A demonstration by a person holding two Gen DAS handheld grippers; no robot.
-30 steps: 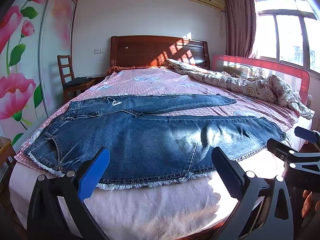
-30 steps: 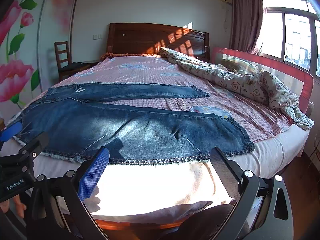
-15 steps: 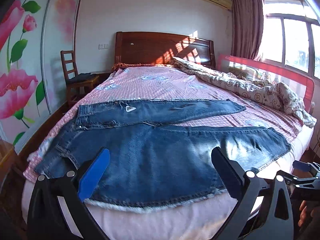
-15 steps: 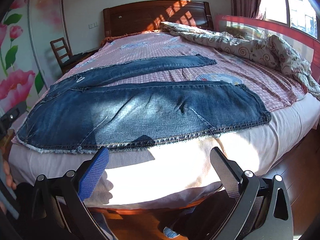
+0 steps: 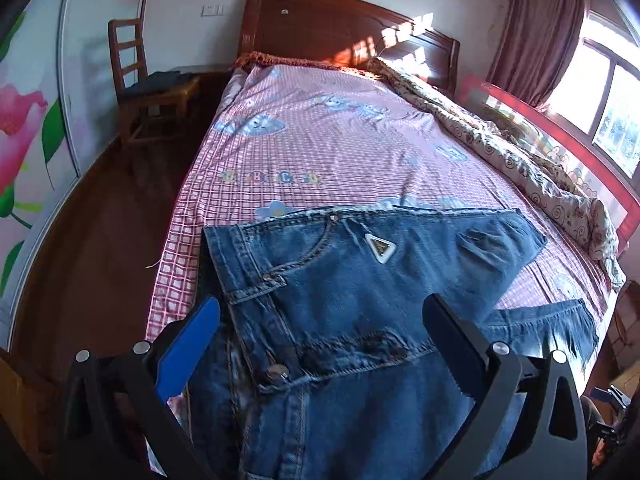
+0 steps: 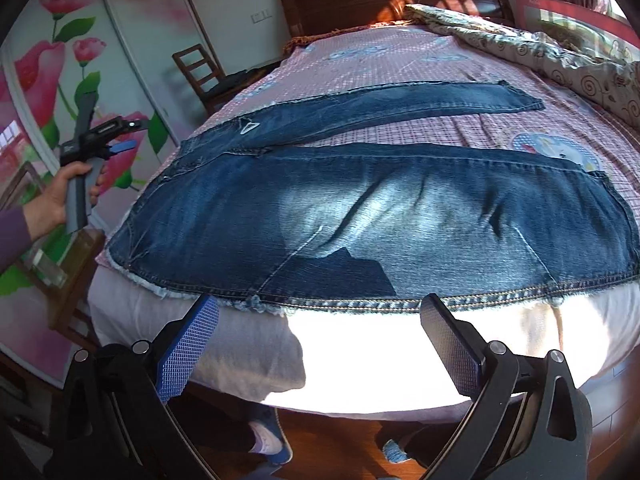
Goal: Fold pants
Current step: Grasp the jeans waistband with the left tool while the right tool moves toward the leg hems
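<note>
Blue jeans (image 6: 380,208) lie flat across the foot of the bed, legs spread apart, waist at the left. In the left wrist view the waistband with button and a triangular badge (image 5: 380,246) fills the near part. My left gripper (image 5: 320,336) is open, hovering just above the waist of the jeans (image 5: 360,300). It also shows in the right wrist view (image 6: 116,136), held in a hand at the left. My right gripper (image 6: 320,332) is open and empty, just off the bed's front edge, below the near leg's hem seam.
The bed (image 5: 320,152) has a pink checked sheet. A rumpled quilt (image 6: 560,52) lies along the right side by a red rail (image 5: 560,120). A wooden chair (image 5: 148,92) stands left of the headboard. Wardrobe doors with flowers (image 6: 48,80) are at left.
My left gripper has moved left and forward over the waist end of the jeans, looking along the bed. My right gripper has moved in and tilted down toward the near leg.
</note>
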